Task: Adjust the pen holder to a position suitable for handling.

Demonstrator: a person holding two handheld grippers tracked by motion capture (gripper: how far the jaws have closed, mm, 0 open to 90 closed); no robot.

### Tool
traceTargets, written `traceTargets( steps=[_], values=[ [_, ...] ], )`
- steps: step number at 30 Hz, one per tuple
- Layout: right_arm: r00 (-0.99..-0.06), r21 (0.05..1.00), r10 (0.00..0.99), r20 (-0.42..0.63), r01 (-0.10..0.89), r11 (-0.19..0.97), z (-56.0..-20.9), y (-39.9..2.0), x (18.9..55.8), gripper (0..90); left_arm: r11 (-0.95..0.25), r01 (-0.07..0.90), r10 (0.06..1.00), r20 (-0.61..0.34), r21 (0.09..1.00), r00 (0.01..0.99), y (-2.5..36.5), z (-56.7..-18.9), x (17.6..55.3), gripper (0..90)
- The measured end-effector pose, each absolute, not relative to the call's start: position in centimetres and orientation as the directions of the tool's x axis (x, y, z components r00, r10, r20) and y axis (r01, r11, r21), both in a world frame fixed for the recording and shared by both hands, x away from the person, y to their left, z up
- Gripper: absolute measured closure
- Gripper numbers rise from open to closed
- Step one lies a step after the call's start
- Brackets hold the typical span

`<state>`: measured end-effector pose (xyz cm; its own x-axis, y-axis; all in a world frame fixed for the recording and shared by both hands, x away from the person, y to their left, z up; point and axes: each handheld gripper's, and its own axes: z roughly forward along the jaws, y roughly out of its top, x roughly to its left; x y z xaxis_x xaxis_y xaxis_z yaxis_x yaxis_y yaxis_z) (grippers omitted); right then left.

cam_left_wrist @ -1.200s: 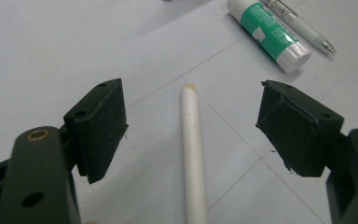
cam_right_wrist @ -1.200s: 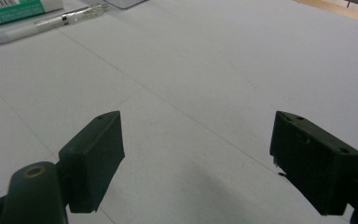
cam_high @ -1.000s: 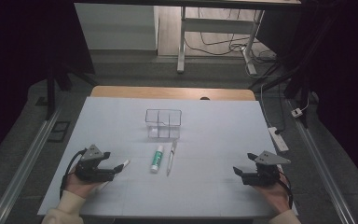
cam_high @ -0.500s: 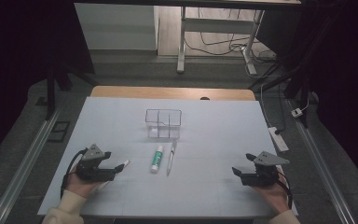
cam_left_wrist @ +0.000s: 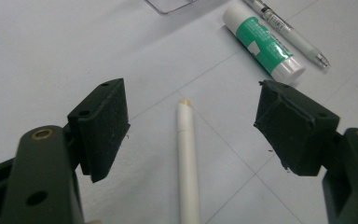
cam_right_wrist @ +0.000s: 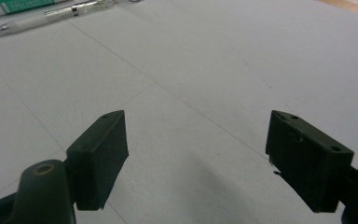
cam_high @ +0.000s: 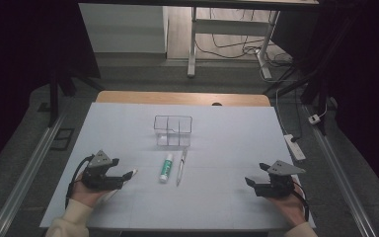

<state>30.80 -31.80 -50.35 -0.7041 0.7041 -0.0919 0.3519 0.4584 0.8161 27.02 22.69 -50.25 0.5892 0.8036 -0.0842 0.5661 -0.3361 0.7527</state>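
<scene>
A white stick-like marker [cam_left_wrist: 187,158] lies on the table between the wide-apart jaws of my left gripper [cam_left_wrist: 191,126]; nothing grips it. In the high view that gripper [cam_high: 123,177] rests low at the table's front left with the marker tip [cam_high: 131,173] poking out to its right. A green-and-white glue stick [cam_high: 166,166] [cam_left_wrist: 263,39] and a clear pen [cam_high: 181,167] [cam_left_wrist: 289,30] lie side by side just right of it. A clear divided box [cam_high: 172,131] stands behind them. My right gripper [cam_high: 249,181] [cam_right_wrist: 196,154] sits open at the front right over bare table.
The white table sheet [cam_high: 237,143] has a wooden strip [cam_high: 182,98] along its far edge. A power strip [cam_high: 294,146] lies off the right side. Metal rails [cam_high: 29,168] flank the table. Desk legs and cables stand on the floor beyond.
</scene>
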Motion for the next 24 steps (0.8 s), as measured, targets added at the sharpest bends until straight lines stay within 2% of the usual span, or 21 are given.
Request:
traceTargets(
  steps=[24],
  values=[
    [-0.709,0.809,0.699,-0.095,0.353,0.469,-50.5,-31.6,30.8,20.9,-0.362,0.555,0.788,-0.072,0.749,0.611,19.8,-48.4,29.2,28.0]
  ],
)
